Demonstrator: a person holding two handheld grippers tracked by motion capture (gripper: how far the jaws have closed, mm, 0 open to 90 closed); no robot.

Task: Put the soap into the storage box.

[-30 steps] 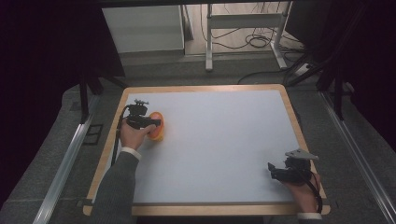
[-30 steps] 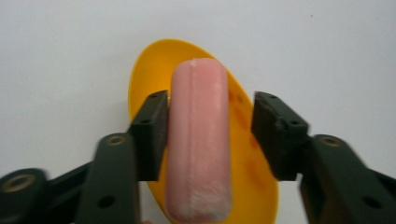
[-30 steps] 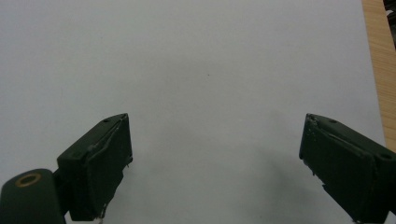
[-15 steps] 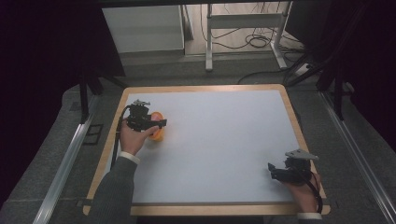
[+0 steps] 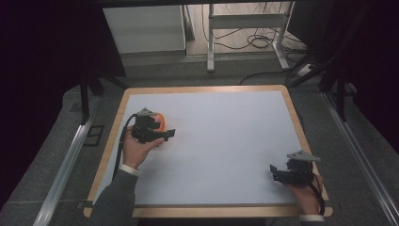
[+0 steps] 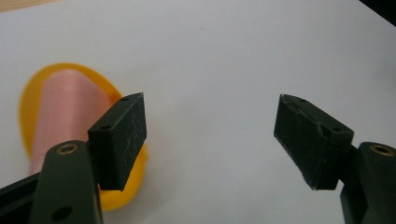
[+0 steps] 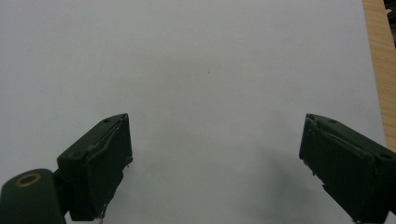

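An orange object with a pink inner part (image 6: 60, 116) lies on the white tabletop (image 5: 226, 136). In the high view the orange object (image 5: 161, 118) peeks out just behind my left gripper (image 5: 167, 135) at the table's left side. The left gripper (image 6: 210, 135) has just been opening; its jaws stand wide apart with nothing between them, and the orange object lies outside the left jaw. My right gripper (image 5: 275, 172) rests near the front right corner. The right gripper (image 7: 215, 163) is open over bare white surface.
The table has a wooden rim (image 5: 207, 88); that wooden rim (image 7: 379, 56) runs close along the right gripper's right side. Metal rails (image 5: 61, 174) flank the table on the floor. A white cabinet (image 5: 143, 28) and a metal frame (image 5: 244, 28) stand beyond the far edge.
The left gripper, earlier over the orange object, has shifted right and toward the person and now sits beside it. The right gripper has stayed still.
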